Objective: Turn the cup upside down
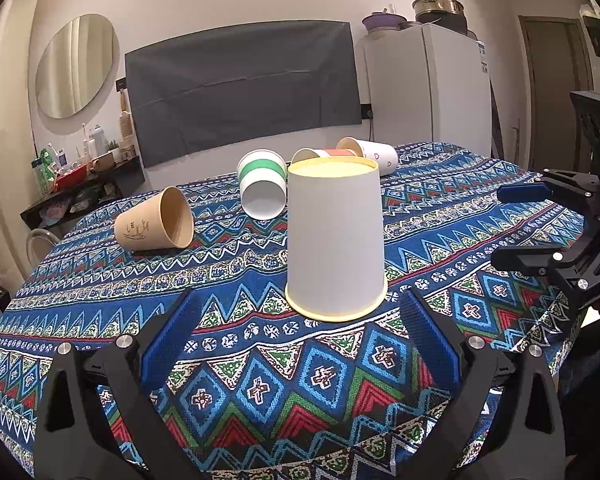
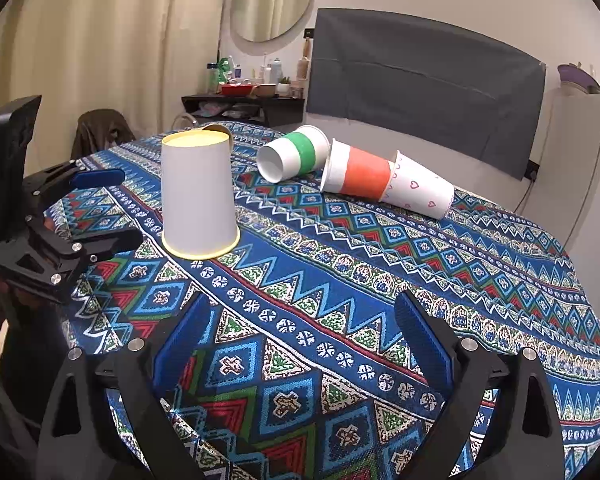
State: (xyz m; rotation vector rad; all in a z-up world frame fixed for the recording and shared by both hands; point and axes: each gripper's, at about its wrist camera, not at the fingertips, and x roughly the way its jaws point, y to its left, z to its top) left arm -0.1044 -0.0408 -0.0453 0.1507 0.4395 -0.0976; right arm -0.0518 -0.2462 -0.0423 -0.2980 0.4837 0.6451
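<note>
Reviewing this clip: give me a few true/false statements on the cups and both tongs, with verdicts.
1. The plain white cup stands rim-down on the tablecloth. True.
2. The left tongs are shut on it. False: they are open and hold nothing.
3. The brown cup lies on its side. True.
4. The green-banded cup stands upright. False: it lies on its side.
5. The right tongs are open. True.

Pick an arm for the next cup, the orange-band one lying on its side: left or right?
Right, probably. The right claw is open with a clear run to the orange-band cup. From the left claw, also open, the inverted white cup hides most of it.
</note>
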